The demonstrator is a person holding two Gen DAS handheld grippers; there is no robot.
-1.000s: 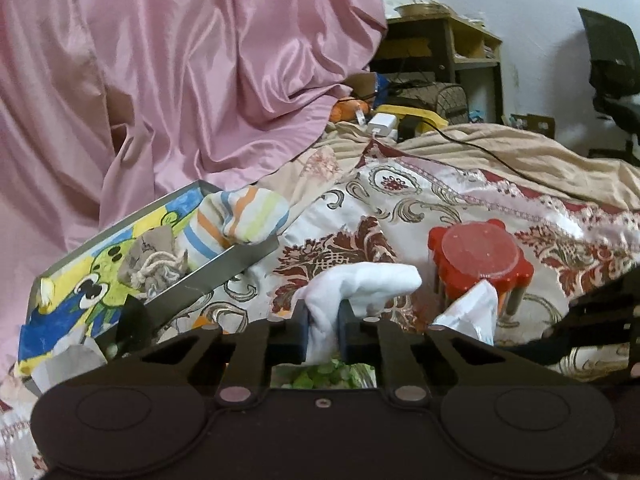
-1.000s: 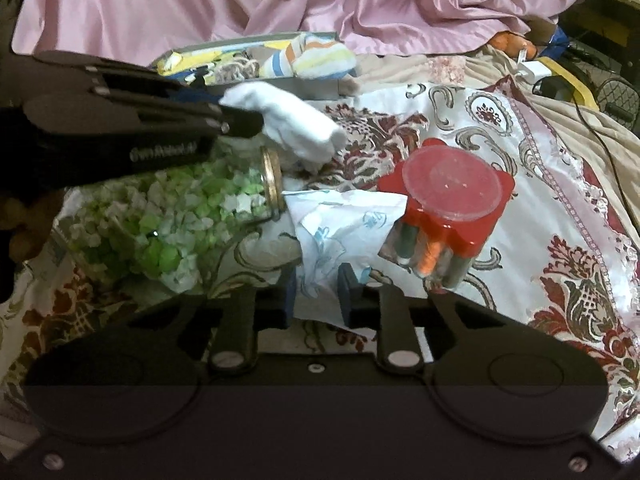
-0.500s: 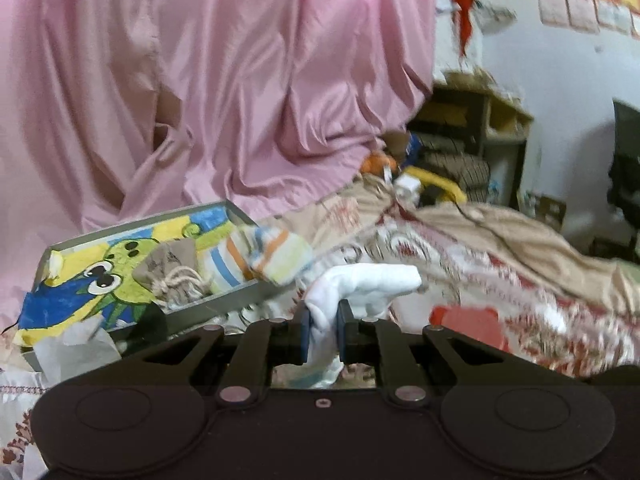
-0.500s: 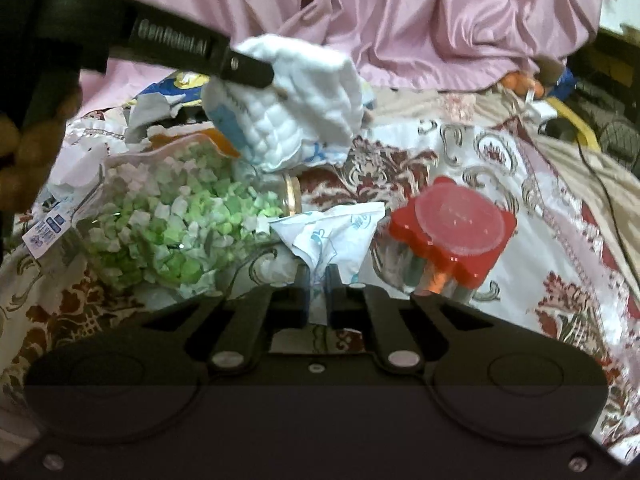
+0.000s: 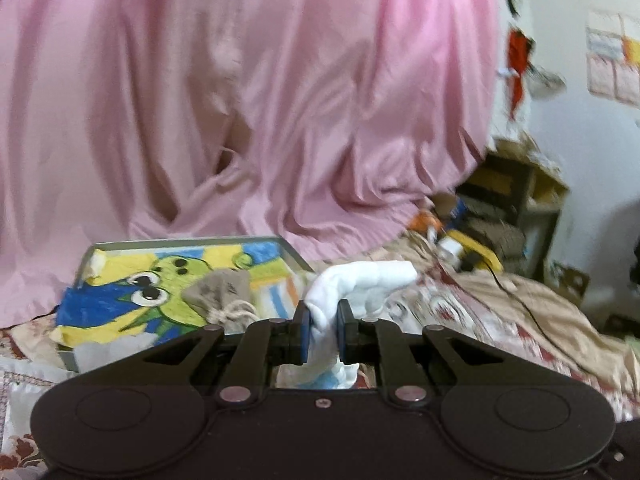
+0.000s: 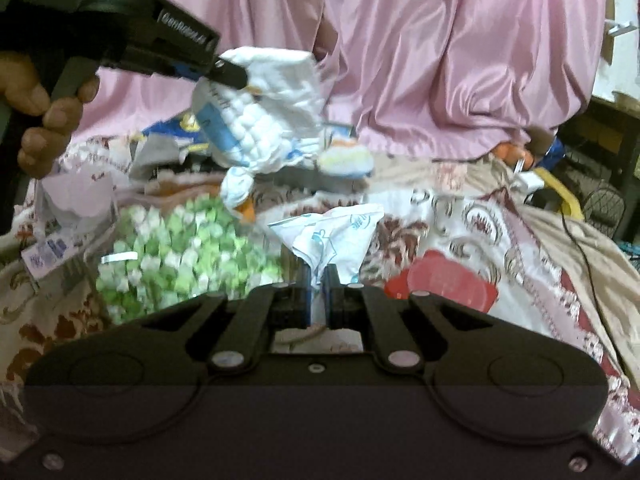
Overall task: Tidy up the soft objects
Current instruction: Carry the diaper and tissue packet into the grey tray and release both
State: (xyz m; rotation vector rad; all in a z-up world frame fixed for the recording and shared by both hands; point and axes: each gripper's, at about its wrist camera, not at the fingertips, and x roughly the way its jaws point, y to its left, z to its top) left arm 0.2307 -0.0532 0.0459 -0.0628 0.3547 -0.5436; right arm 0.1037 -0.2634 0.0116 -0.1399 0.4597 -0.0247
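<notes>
white and soft, the folded cloth [image 5: 352,286] is sitting pinched between the two fingers of my left gripper [image 5: 323,330]. the fingers are squeezing in close on it, with only the cloth filling the small gap. one end of the cloth is sticking out to the right and the other end is hanging down under the fingers. from my other side i am seeing the same cloth [image 6: 264,120] held up in the air, above the bedspread [image 6: 460,216] and not touching it. it is looking puffy, with a blue patch on it.

just behind the cloth and to the left, the box [image 5: 188,246] is lying open. a green cartoon face is printed inside it. a small tan pouch [image 5: 218,290] with a string is resting in there, and a striped sock [image 5: 276,292] is peeking out beside it.

my right gripper [image 6: 318,282] is pinching a crinkly white wrapper [image 6: 332,232] with blue print. its fingers are almost closed, with only the thin wrapper between them. a jar [image 6: 176,256] full of little green and white bits is lying on its side just left of the wrapper. a red lid [image 6: 440,284] is showing just to the right. a big pink sheet [image 5: 240,100] is hanging behind everything.
</notes>
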